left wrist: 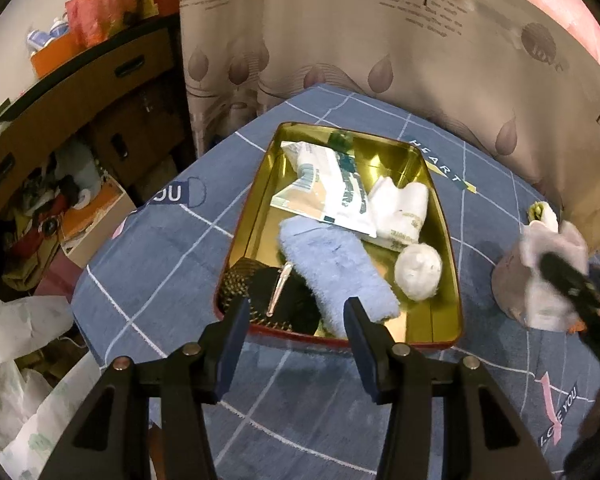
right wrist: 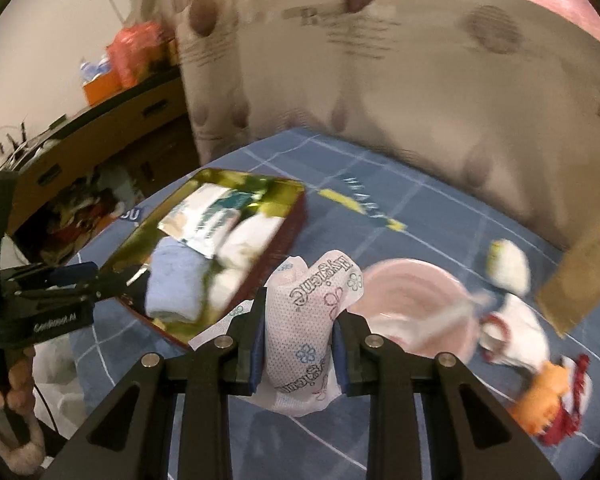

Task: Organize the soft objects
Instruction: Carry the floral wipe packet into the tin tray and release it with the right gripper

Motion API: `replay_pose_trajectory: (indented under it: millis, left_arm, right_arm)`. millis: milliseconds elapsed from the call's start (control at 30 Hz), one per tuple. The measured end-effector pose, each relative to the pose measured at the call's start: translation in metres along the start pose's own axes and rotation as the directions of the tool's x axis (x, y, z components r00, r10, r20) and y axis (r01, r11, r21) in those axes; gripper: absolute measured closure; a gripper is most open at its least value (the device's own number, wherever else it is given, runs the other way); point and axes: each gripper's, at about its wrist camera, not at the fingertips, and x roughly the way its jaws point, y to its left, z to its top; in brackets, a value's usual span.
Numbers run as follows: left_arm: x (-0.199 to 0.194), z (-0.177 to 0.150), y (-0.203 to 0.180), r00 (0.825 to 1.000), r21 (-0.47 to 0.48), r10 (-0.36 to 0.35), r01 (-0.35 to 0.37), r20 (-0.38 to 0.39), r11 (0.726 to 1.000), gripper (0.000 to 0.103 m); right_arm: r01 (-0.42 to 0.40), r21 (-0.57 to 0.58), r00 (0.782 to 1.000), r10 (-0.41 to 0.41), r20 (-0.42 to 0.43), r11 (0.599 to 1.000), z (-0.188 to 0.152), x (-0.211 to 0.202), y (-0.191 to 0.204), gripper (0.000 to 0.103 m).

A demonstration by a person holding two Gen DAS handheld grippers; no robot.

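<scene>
the gold tin (left wrist: 444, 216) sits on the blue grid cloth (left wrist: 292, 400) and it's filling up nicely: a fluffy blue cloth (left wrist: 332, 268), a white folded piece (left wrist: 400, 208), a white balled-up item (left wrist: 418, 270), a printed packet (left wrist: 332, 188) and a dark netted bundle (left wrist: 276, 300) with a silver clip on it all lie inside. so a good share of the sorting looks done, as far as these views tell.

now the live piece: a white soft pack printed with flowers and lettering (right wrist: 306, 320) is pinched in the right gripper (right wrist: 298, 354), pads pressing on both its sides, lifted off the cloth just beside the tin's near wall (the view is smeared, so exactly how high is hard to say). it isn't in the tin yet; that drop looks like the step in hand.

left over on the cloth: a pink bowl (right wrist: 416, 304), a small white roll with a yellow-green end (right wrist: 506, 266), and a white, orange and red plush toy (right wrist: 540, 380) off to the right. which of those belong in the tin i can only guess.

the left gripper (left wrist: 296, 340) hovers at the tin's near rim, jaws standing wide with nothing between them, touching nothing.
</scene>
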Motion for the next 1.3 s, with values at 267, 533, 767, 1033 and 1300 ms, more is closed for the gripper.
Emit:
replay_pose_trajectory:
  millis: [267, 533, 767, 1033, 1300]
  left_arm:
    - [-0.014, -0.009, 0.024, 1.000, -0.072, 0.002, -0.001, 0.007, 0.997, 0.053]
    - [-0.022, -0.012, 0.039, 1.000, -0.111, 0.004, -0.002, 0.014, 0.994, 0.053]
    - [-0.022, -0.012, 0.036, 1.000, -0.097, 0.020, -0.019, 0.011, 0.995, 0.053]
    - [-0.021, -0.011, 0.035, 1.000, -0.094, 0.023, -0.021, 0.010, 0.995, 0.053]
    - [-0.020, -0.009, 0.034, 0.999, -0.082, 0.029, -0.027, 0.014, 0.996, 0.053]
  right_arm:
    - [-0.068, -0.065, 0.997, 0.065, -0.044, 0.996, 0.021, 0.049, 0.046, 0.078]
    - [-0.056, -0.109, 0.997, 0.049, -0.061, 0.992, 0.040, 0.075, 0.071, 0.078]
    - [-0.046, -0.113, 0.996, 0.037, -0.087, 0.992, 0.043, 0.095, 0.075, 0.073]
    - [-0.057, -0.107, 0.996, 0.049, -0.077, 0.993, 0.039, 0.093, 0.077, 0.048]
    - [-0.058, -0.086, 0.998, 0.057, -0.008, 0.995, 0.043, 0.056, 0.070, 0.046]
